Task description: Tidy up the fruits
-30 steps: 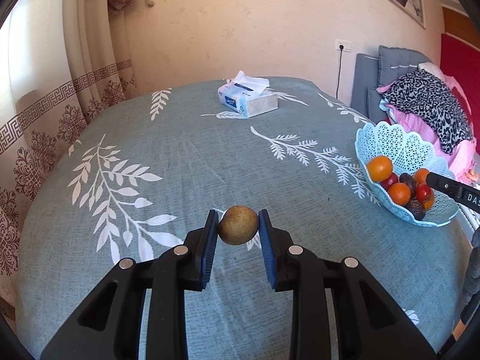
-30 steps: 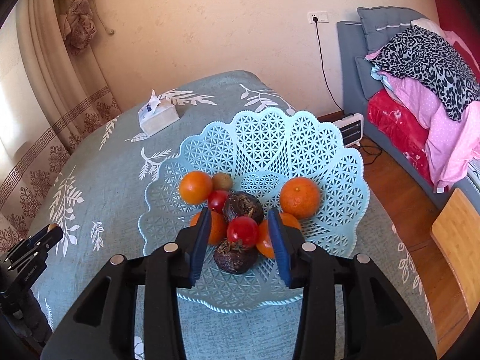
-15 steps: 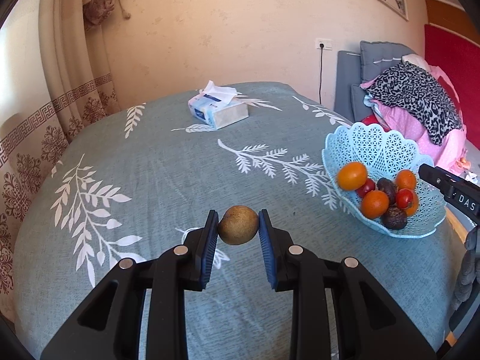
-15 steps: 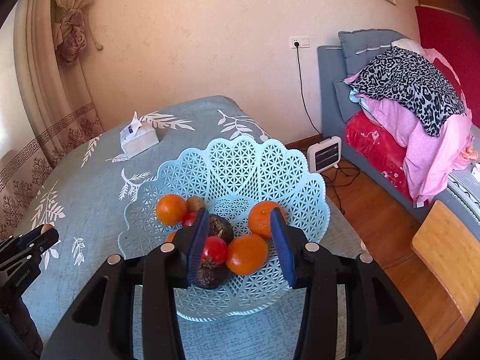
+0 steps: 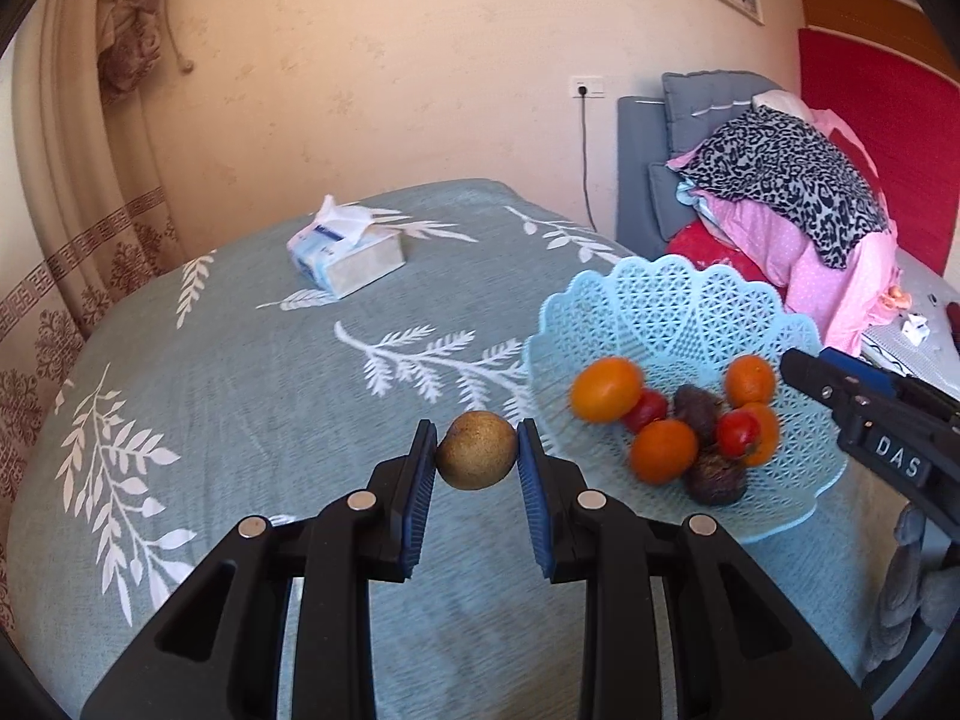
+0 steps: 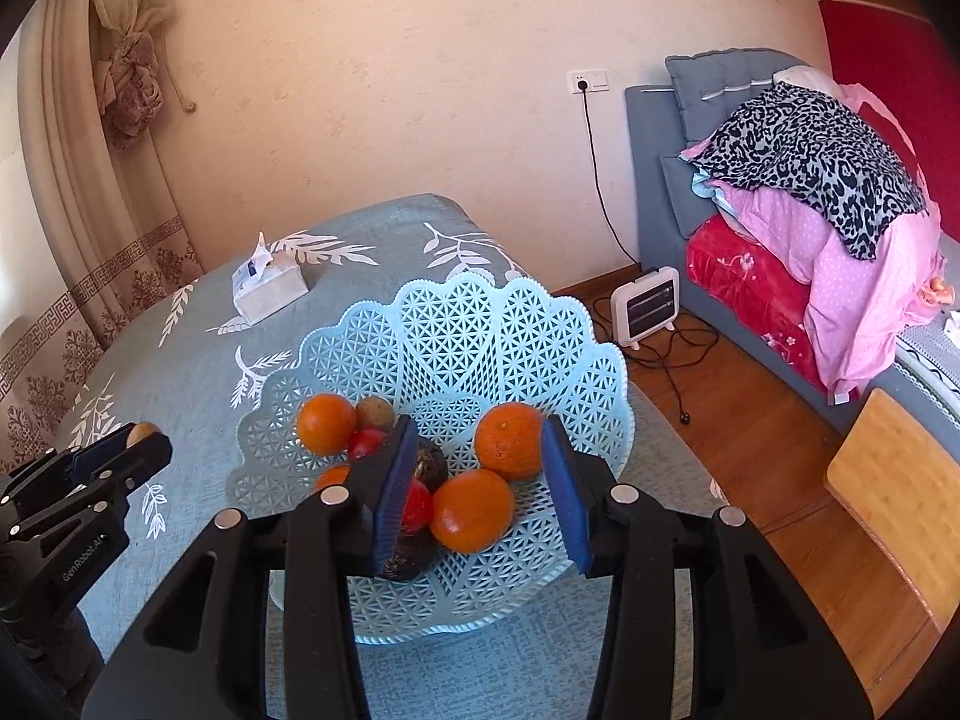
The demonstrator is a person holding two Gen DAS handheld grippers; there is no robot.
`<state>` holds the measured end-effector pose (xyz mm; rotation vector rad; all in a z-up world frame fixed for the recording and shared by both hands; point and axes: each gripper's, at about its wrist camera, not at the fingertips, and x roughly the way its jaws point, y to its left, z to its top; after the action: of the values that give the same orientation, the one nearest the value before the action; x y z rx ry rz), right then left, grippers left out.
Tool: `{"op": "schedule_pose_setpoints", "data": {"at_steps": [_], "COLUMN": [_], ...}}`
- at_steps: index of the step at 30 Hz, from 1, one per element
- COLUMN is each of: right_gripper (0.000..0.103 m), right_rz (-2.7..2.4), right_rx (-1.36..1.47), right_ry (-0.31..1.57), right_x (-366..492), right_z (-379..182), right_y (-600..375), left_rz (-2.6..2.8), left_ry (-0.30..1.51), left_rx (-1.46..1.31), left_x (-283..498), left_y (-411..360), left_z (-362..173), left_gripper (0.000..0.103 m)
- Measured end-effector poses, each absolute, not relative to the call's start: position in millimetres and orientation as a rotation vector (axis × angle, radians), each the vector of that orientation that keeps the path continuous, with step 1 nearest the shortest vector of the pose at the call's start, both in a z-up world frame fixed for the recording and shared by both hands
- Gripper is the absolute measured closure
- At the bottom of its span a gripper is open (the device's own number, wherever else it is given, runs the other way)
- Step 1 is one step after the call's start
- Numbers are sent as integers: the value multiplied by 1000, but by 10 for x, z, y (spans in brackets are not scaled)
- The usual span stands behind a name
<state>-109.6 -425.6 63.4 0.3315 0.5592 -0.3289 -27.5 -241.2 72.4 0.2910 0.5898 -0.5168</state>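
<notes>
A round brown fruit [image 5: 476,450] is pinched between the blue pads of my left gripper [image 5: 474,471], held above the teal leaf-print tablecloth [image 5: 240,396] just left of the pale blue lattice basket [image 5: 678,282]. The basket [image 6: 480,324] holds oranges [image 6: 510,441], a red fruit [image 6: 417,507], dark wrinkled fruits [image 6: 432,465] and a small brown fruit [image 6: 375,412]. My right gripper [image 6: 480,480] hovers over the basket's near side, open, its pads touching nothing. The left gripper [image 6: 129,441] with its fruit [image 6: 143,431] shows at the left edge of the right wrist view.
A tissue box [image 5: 345,252] lies at the table's far side. Right of the table are a wooden floor, a small white heater [image 6: 645,306], a grey sofa piled with clothes [image 6: 810,180] and a wooden seat [image 6: 888,480]. A curtain [image 5: 90,180] hangs on the left.
My left gripper has carried the brown fruit to the right, close to the basket. My right gripper has let go of the red fruit, opened a little and tilted up over the basket.
</notes>
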Motion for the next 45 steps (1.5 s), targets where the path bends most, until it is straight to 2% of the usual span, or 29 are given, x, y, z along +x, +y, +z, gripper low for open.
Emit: {"op": "schedule_pose_setpoints", "data": {"at_steps": [20, 21, 22, 23, 25, 27, 31, 35, 37, 41, 45], "right_gripper": [59, 59, 59, 59, 59, 51, 50, 34, 31, 20, 20], "right_rz": [-350, -350, -353, -355, -359, -365, -378, -386, -387, -390, -401], "right_rx": [361, 360, 355, 352, 345, 341, 324, 312, 305, 278, 247], "right_ry": [553, 553, 553, 553, 554, 552, 547, 558, 567, 590, 600], "right_x": [-1155, -1154, -1155, -1154, -1147, -1149, -1163, -1150, -1137, -1113, -1121], "right_z": [611, 611, 614, 615, 620, 626, 654, 649, 641, 633, 628], "right_y": [-4419, -4413, -4408, -4402, -4388, -4377, -4352, -4331, -4318, -4275, -4221], "left_rz": [-666, -666, -665, -662, -658, -658, -642, -617, -594, -541, -504], "left_ry": [602, 603, 601, 592, 580, 584, 578, 564, 549, 551, 560], "left_rx": [318, 318, 316, 313, 315, 316, 318, 329, 338, 350, 325], "left_x": [-343, -340, -340, -346, -354, -359, -346, -359, -371, -355, -325], "left_y": [-3059, -3060, -3055, -3042, -3025, -3010, -2961, -2900, -2858, -2758, -2622], "left_z": [578, 576, 577, 583, 593, 598, 601, 613, 625, 614, 621], "left_gripper": [73, 65, 51, 46, 43, 40, 30, 18, 13, 11, 11]}}
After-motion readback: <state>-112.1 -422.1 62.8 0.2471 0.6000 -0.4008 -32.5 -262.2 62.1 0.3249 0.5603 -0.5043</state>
